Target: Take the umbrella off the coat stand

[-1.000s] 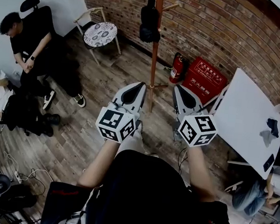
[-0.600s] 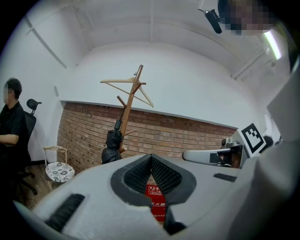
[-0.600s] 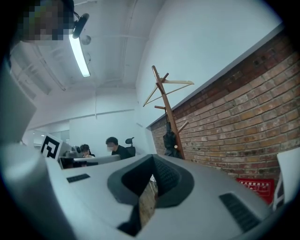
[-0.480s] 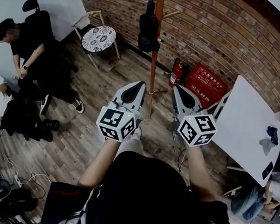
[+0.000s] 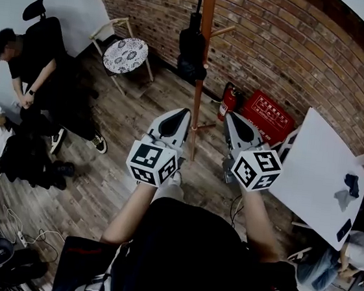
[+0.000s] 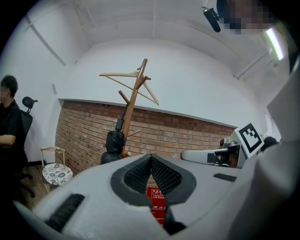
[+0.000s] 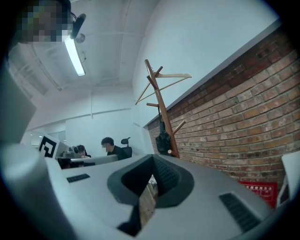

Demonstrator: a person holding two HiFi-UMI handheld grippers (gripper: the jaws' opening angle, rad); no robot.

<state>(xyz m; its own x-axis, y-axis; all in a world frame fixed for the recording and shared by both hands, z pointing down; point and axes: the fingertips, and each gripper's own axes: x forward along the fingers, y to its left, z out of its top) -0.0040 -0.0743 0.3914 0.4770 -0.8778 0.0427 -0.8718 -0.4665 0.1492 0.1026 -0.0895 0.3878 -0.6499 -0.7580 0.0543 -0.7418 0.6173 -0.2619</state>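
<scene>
A black folded umbrella (image 5: 192,45) hangs from a peg of the wooden coat stand (image 5: 200,78) by the brick wall. My left gripper (image 5: 183,112) and right gripper (image 5: 229,115) are held side by side, level, pointing at the stand, well short of it. Both have their jaws together with nothing between them. The left gripper view shows the umbrella (image 6: 114,143) on the stand (image 6: 133,98) beyond the shut left gripper (image 6: 151,155). In the right gripper view the umbrella (image 7: 163,140) and stand (image 7: 159,101) show past the right gripper (image 7: 153,157).
A chair with a patterned cushion (image 5: 129,49) stands left of the stand. A red fire extinguisher (image 5: 227,101) and red box (image 5: 267,115) sit to its right. A white table (image 5: 323,171) is at right. A seated person (image 5: 38,60) is at left.
Both grippers have moved forward together toward the coat stand, which now sits lower and nearer in the head view. The jaws have not changed.
</scene>
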